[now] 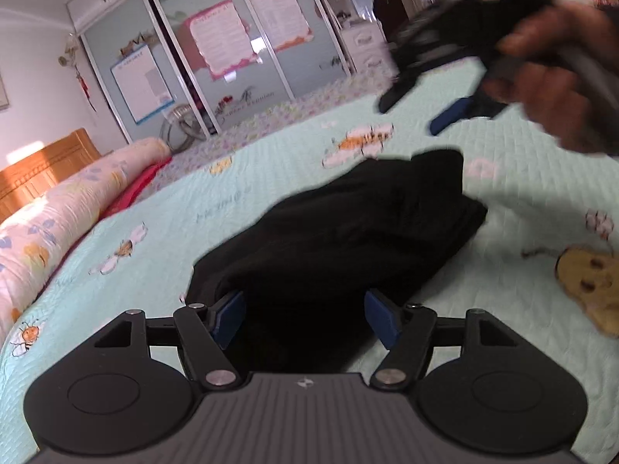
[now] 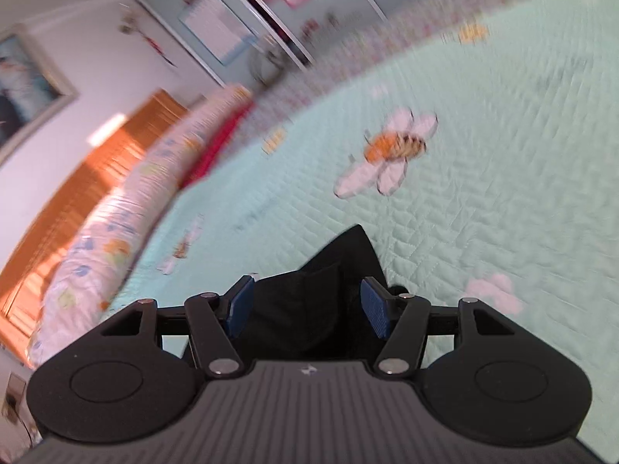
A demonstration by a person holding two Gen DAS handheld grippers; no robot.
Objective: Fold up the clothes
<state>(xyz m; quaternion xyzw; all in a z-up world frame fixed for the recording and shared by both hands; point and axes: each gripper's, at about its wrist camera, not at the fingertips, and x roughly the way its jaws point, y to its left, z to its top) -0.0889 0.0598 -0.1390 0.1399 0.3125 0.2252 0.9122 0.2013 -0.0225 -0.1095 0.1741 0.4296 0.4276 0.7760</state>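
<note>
A: Left claw?

B: My left gripper (image 1: 305,319) is spread wide, blue pads (image 1: 381,319) well apart, closed on nothing. The black garment (image 1: 340,232) lies bunched on the mint quilted bedspread (image 1: 271,178), and its near end sits in the gap between my fingers.

A: Right claw?

B: In the left view my right gripper (image 1: 421,110) is up above the far side of the bed, held in my hand (image 1: 557,89), with its fingers parted. In its own view the right gripper (image 2: 307,307) is likewise wide open, with a dark fold of the garment (image 2: 332,270) between the pads; gripping nothing. That frame is motion-blurred.

A: Surroundings?

B: Rolled floral duvet (image 1: 58,224) along the bed's left edge, beside a wooden headboard (image 1: 42,166).
</note>
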